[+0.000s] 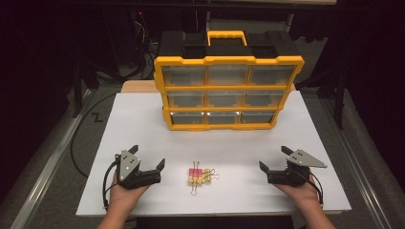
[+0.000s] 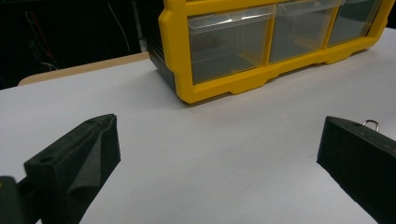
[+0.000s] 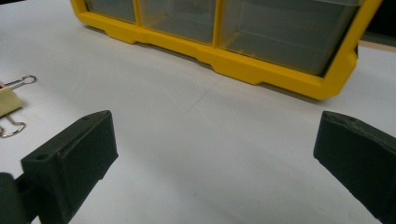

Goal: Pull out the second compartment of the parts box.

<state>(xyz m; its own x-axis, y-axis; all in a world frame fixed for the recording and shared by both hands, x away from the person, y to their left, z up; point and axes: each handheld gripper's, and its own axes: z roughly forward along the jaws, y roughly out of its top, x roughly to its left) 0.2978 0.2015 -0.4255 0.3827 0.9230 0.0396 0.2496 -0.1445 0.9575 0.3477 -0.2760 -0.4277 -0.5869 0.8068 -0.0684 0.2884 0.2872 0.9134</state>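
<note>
No brand, label or writing can be read on anything here; the organizer's yellow frame and clear drawer fronts carry no legible mark.

The left gripper (image 1: 148, 156) rests on the near left of the white table (image 1: 143, 129), held in the person's left hand (image 1: 125, 193), its jaws spread wide with nothing between them. In the left gripper view the two black jaws stand far apart over bare tabletop, touching nothing, and a wire loop of one clip peeks over the right-hand jaw. The right gripper (image 1: 272, 157) sits at the near right, held in the right hand (image 1: 302, 193), its jaws likewise wide and empty; in the right gripper view they frame bare white surface.

The binder clips (image 1: 201, 176) lie in a small cluster on the table at the near centre, between the two grippers and apart from both. One is pink-red and the others pale yellow, with wire handles sticking out toward the near and right sides. In the right gripper view a pale yellow clip (image 3: 6, 101) shows at the left edge, well clear of the jaw.

The drawer organizer (image 1: 228, 90) stands upright at the far middle of the table, yellow-framed with a black body and a yellow carry handle (image 1: 227, 36) on top. It has three rows of three clear drawers, all pushed in. A black cable (image 1: 80, 143) trails off the left side of the table
</note>
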